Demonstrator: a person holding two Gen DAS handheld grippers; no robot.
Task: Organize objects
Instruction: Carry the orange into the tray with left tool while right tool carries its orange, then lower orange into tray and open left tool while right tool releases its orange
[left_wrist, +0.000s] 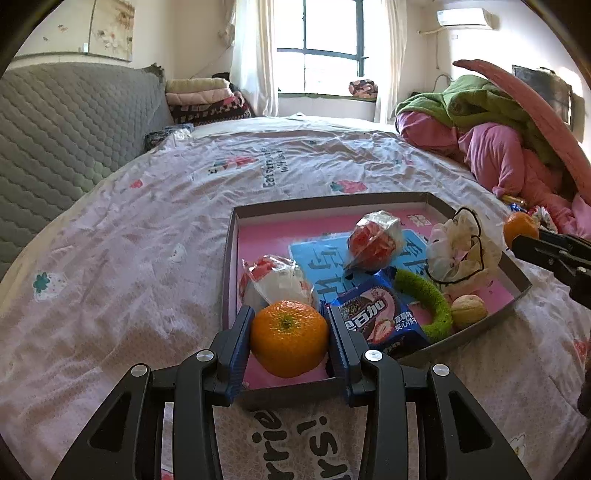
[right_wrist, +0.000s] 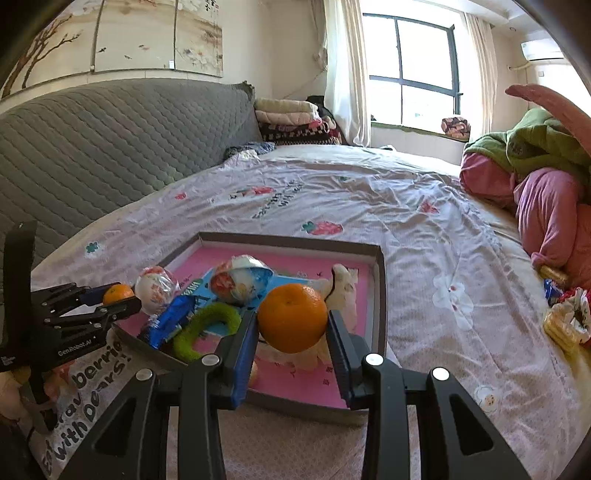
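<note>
A shallow grey tray (left_wrist: 229, 258) with a pink floor lies on the bed; it also shows in the right wrist view (right_wrist: 380, 295). My left gripper (left_wrist: 290, 338) is shut on an orange mandarin (left_wrist: 289, 338) over the tray's near left corner. My right gripper (right_wrist: 291, 325) is shut on a second mandarin (right_wrist: 292, 317) above the tray's near right part. In the tray lie two wrapped snacks (left_wrist: 375, 240), a blue biscuit packet (left_wrist: 380, 317), a green ring (left_wrist: 428, 299), a walnut (left_wrist: 468, 310) and a white scrunchie (left_wrist: 461, 251).
Loose wrapped snacks (right_wrist: 565, 321) lie on the sheet right of the tray. A pile of pink and green bedding (right_wrist: 546, 177) fills the right side. A grey quilted headboard (left_wrist: 66, 125) runs along the left. Folded blankets (right_wrist: 295, 122) sit at the far end.
</note>
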